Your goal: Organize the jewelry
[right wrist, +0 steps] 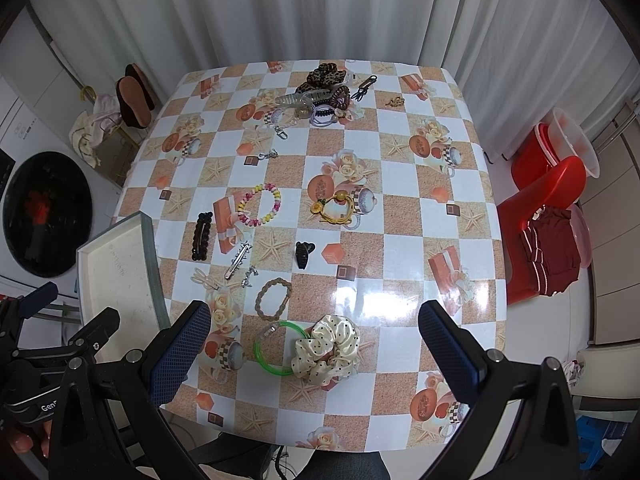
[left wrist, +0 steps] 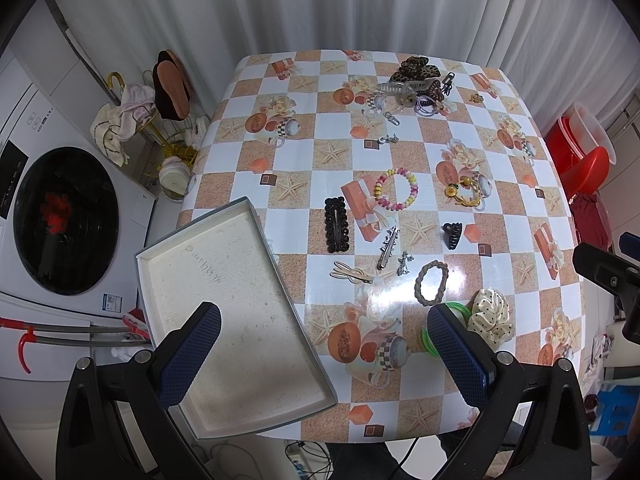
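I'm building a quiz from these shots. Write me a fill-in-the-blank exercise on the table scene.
1. The tray at the table's left edge holds ____ jewelry.
2. The cream scrunchie lies touching a ____ plastic bangle.
3. Both the left gripper and the right gripper have their fingers ____.
4. The long beaded hair clip is ____ in colour.

Missing words: no; green; open; black

Washing machine [left wrist: 64, 220] left of the table [right wrist: 400, 216]; slippers [left wrist: 172, 84] on a gold rack [left wrist: 160, 136]; red plastic chair [right wrist: 552, 200] right; white curtain [right wrist: 280, 12] behind.
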Available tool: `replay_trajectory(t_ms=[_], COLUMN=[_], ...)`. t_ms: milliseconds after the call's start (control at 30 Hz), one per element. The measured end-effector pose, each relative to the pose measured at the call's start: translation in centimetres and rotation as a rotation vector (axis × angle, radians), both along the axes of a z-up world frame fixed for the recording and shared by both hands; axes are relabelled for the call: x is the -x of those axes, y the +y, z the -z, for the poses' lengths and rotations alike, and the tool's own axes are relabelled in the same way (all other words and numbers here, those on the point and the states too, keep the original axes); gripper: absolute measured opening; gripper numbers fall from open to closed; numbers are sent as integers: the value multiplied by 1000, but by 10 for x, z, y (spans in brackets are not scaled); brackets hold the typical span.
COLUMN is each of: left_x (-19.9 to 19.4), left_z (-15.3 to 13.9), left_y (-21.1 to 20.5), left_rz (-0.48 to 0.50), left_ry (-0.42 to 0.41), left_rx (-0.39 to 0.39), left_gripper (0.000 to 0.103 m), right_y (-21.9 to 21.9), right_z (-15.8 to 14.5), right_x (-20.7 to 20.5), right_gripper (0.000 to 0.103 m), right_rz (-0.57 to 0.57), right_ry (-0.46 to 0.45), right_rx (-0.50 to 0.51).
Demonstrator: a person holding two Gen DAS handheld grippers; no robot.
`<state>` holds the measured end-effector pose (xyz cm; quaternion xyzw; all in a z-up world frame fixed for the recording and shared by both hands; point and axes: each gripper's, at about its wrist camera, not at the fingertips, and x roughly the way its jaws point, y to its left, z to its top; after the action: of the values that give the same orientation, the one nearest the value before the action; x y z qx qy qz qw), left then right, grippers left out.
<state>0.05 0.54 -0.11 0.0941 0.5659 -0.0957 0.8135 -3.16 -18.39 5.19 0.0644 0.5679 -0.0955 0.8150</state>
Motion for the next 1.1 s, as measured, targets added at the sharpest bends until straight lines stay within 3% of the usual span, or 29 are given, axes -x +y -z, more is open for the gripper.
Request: replay_trajectory(t_ms=[633,833,1100], left_x=[0,-3,-36], left_z=[1,16,50], left_y=[2,2,-19], left_rz=[-2,20,41], left_ry=[2,34,63], left_rx=[-19,0,10], left_gripper=[103,103,103], right_y=[-3,-8,-47], right_z=[7,28,70], right_x=[-4,-2,-22], right_gripper=[103,103,103], right_rz=[7,32,101], right_ry=[11,53,122], right_rx=[-9,-34,-57])
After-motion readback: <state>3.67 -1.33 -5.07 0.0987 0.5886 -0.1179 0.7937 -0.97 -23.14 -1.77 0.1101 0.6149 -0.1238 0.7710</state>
